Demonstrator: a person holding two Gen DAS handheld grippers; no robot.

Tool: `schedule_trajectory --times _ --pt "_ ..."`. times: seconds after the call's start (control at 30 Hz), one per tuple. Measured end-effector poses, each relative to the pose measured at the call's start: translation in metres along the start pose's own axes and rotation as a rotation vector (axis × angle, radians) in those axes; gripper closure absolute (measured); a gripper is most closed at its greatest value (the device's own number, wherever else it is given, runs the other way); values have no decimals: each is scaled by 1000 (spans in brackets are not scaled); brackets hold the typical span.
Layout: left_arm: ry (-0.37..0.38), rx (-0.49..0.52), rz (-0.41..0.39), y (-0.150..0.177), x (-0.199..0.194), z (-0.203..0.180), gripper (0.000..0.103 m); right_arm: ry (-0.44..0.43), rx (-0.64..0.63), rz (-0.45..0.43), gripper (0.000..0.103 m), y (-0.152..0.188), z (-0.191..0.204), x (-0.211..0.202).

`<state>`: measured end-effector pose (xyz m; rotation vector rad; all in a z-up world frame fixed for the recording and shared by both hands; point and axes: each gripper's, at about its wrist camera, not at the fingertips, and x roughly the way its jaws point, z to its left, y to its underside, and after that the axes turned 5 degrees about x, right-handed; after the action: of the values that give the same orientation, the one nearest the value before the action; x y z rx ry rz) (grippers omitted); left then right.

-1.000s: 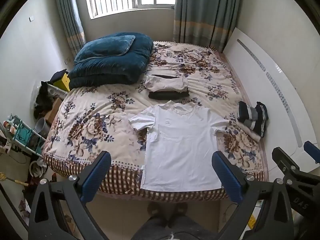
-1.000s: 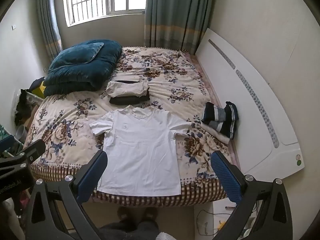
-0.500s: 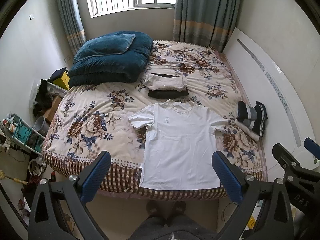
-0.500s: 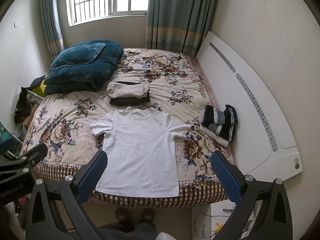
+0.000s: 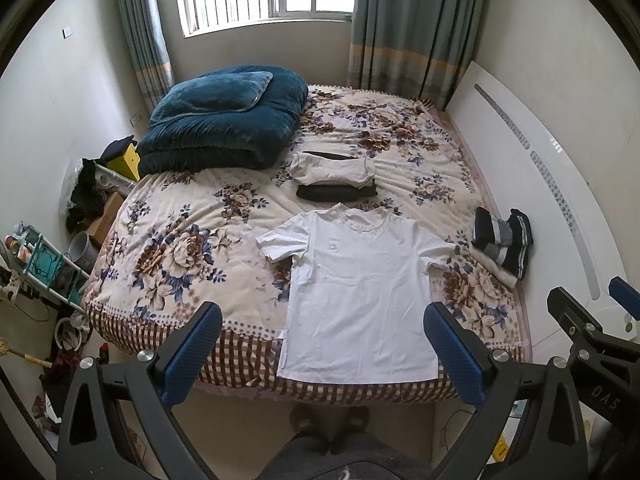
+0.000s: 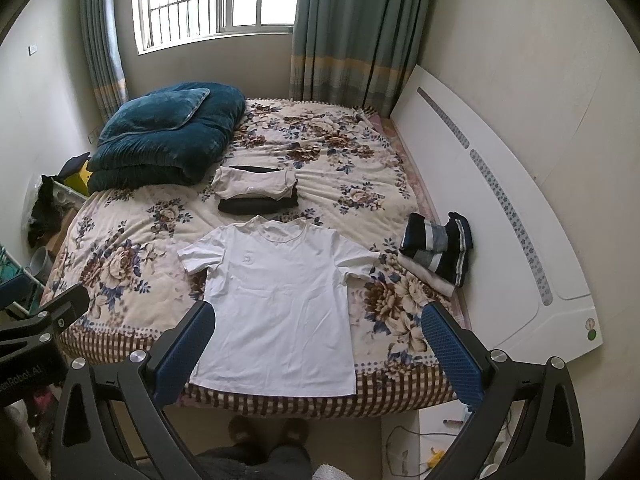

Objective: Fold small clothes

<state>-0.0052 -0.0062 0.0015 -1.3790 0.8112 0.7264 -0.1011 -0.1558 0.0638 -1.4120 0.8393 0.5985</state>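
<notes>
A white T-shirt (image 5: 360,292) (image 6: 280,300) lies flat, face up, on the floral bedspread (image 5: 180,248) (image 6: 120,256), its hem at the near bed edge. Behind its collar sit a folded cream garment (image 5: 332,168) (image 6: 254,182) and a folded black one (image 5: 336,193) (image 6: 256,204). My left gripper (image 5: 322,354) is held high in front of the bed, open and holding nothing. My right gripper (image 6: 318,350) hangs beside it, likewise open and empty. Both are well back from the shirt.
A folded blue quilt with pillow (image 5: 224,120) (image 6: 160,136) fills the bed's far left. Striped dark garments (image 5: 502,240) (image 6: 438,246) rest at the right edge against a white headboard (image 5: 532,184) (image 6: 492,208). Clutter and a rack (image 5: 44,256) stand on the left floor. The person's feet (image 6: 268,432) show below.
Both grippers have drifted back and a little upward, so the bed appears slightly farther. Nothing on the bed has moved, and both grippers stay open.
</notes>
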Motion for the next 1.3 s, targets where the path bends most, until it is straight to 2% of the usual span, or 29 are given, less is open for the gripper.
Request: schedule_trajectory --times 0.27,0.3,0.53,0.97,1.0,1.23,1.3 --pt "2 -3 2 -3 0 -1 0 -1 0 -4 0 3 2 0" --pt "3 -3 1 -3 1 -2 0 -1 -3 -4 0 -11 -4 -5" --pt "-1 -12 -1 -9 -3 -4 0 -3 -6 -2 0 -22 -9 -8" --pt "-1 -13 -3 -19 -4 -11 0 -1 -10 -4 0 -19 -8 -10" --pt "1 -15 -3 -9 -4 -2 0 -1 -12 -3 0 -21 -8 -10" --pt "2 -20 -5 -17 -2 -10 0 0 -12 -6 0 -22 -7 -12" --pt "2 -15 -7 -9 -4 -3 0 1 -14 -6 0 -22 -7 -12"
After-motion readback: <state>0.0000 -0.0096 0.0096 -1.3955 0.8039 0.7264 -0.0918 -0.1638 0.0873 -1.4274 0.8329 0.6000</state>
